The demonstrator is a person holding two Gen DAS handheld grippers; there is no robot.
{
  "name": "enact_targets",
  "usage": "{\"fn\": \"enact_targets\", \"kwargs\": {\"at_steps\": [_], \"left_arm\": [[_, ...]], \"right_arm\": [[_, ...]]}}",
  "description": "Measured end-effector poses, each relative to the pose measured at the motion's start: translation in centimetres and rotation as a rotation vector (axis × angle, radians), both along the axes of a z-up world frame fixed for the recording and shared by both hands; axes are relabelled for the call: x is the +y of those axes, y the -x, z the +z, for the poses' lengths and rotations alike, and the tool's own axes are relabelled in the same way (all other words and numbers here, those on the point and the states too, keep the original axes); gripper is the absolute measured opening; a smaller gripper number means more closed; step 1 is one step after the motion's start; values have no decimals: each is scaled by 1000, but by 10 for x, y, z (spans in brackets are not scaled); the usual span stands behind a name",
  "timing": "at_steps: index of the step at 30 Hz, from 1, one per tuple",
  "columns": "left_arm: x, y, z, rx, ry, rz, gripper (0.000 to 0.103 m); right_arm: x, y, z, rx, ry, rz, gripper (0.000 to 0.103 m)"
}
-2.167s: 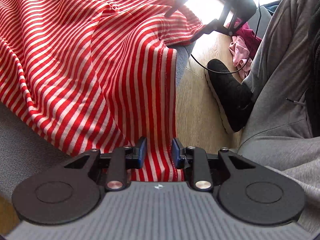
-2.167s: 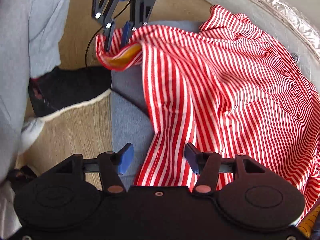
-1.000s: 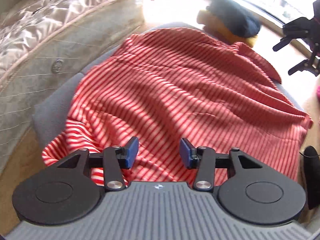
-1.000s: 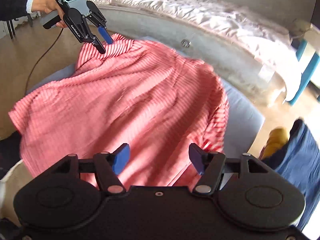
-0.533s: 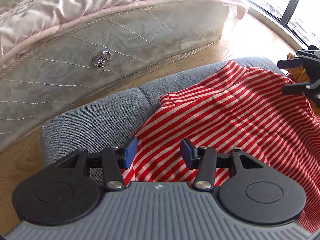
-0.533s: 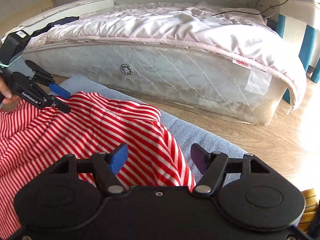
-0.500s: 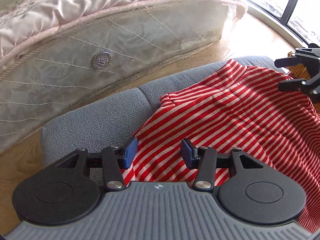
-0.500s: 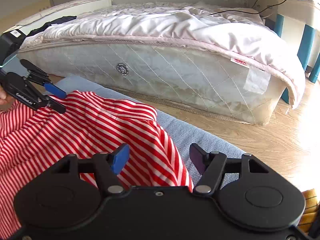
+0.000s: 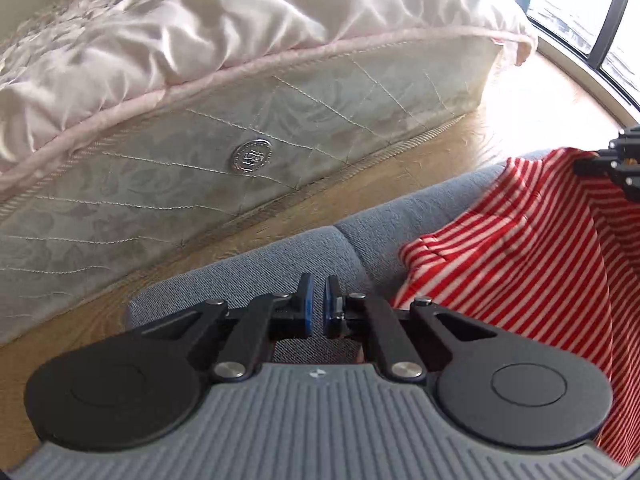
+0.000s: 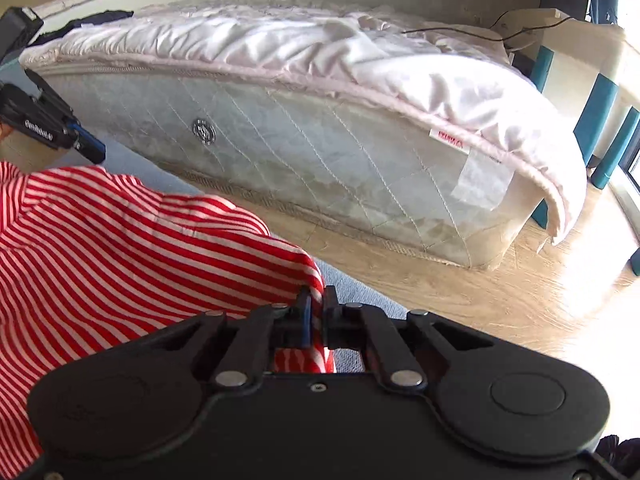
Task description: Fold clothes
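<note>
The red-striped garment [image 10: 120,256] lies spread, unfolded, on the grey cushion [image 9: 256,276] at lower left of the right view. The right gripper [image 10: 315,312] pinches its corner; the left gripper [image 9: 316,308], jaws nearly together, holds nothing visible. Folding is barely begun.

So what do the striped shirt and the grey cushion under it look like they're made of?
Striped shirt: probably thin cotton-type jersey knit, matte; it drapes in soft folds. Grey cushion: woven upholstery fabric, matte, showing a fine ribbed weave. Neither fibre can be confirmed by sight.
</note>
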State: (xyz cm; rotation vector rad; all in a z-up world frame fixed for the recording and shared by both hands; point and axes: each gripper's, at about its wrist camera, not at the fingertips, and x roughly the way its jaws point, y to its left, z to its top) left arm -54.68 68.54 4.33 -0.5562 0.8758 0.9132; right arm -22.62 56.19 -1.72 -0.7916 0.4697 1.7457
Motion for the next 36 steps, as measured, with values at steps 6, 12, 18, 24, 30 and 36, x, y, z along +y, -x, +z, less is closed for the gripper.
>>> {"fn": "enact_targets", "kwargs": {"at_steps": [6, 12, 18, 24, 30, 36], "left_arm": [[-27, 37, 38, -146, 30, 36, 9], [-105, 77, 84, -88, -34, -42, 31], [-220, 76, 66, 75, -65, -180, 52], [-307, 80, 5, 51, 146, -214, 54], [-352, 111, -6, -64, 252, -130, 66], [-390, 117, -17, -159, 280, -146, 77]], "right_arm": [[-25, -4, 9, -8, -46, 25, 42], [-84, -24, 55, 175, -29, 30, 49], [-190, -31, 74, 175, 34, 68, 62], [-293, -44, 40, 243, 159, -24, 65], [-363, -58, -5, 524, 257, -166, 65], [-372, -51, -18, 621, 232, -216, 59]]}}
